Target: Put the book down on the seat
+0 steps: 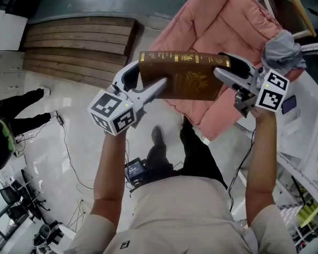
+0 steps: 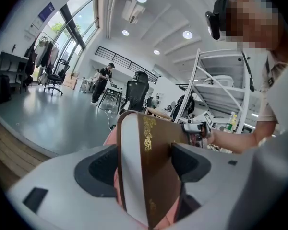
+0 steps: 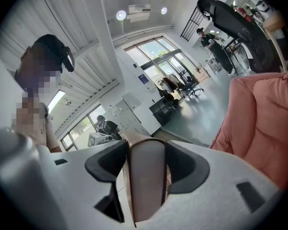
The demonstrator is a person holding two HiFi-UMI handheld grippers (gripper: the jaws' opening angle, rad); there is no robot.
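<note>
Firmly, the left claw [image 1: 146, 79] is closed on one end of the single brown book [image 1: 188, 78] and the right claw [image 1: 231, 70] on the other, each with both jaws pressed against the covers. Held by these two claws, the book is in the air, level, over the near edge of the one pink padded seat [image 1: 222, 20].

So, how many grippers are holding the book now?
2. The left gripper clamps the left end of the book, and the right gripper clamps its right end. The book is held in the air in front of the pink seat.
</note>
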